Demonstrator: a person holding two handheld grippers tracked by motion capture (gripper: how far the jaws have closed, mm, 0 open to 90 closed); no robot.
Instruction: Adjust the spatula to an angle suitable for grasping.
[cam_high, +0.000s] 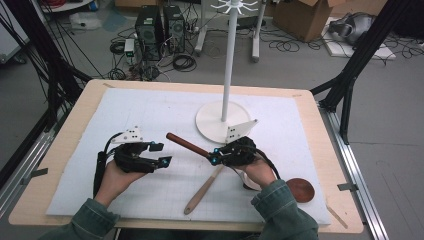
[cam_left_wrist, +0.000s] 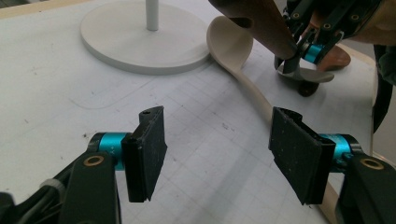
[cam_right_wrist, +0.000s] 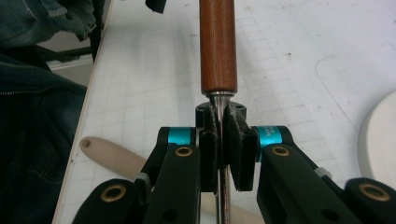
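While the right gripper (cam_high: 216, 156) pinched the thin metal shank of a dark-handled utensil (cam_high: 186, 143) just below its brown wooden handle, its jaws were closed almost fully, with only the steel rod between the pads, as the right gripper view showed. The utensil was held off the white mat (cam_high: 150, 115), handle pointing up and left toward the left gripper (cam_high: 161, 153), whose jaws stood wide apart and held nothing. A pale wooden spoon (cam_high: 202, 190) lay flat on the mat beneath the right hand, and the white rack (cam_high: 222, 122) with its round base stood just behind. The step in hand looked like a handover or a lift toward the rack. To do it well, the grip on that slim shank probably needed to stay firm, since a narrow round rod could swivel between flat pads; the left gripper would best close across the thick wooden handle, squarely and near its middle, before the right one let go, keeping clear of the rack's pole.
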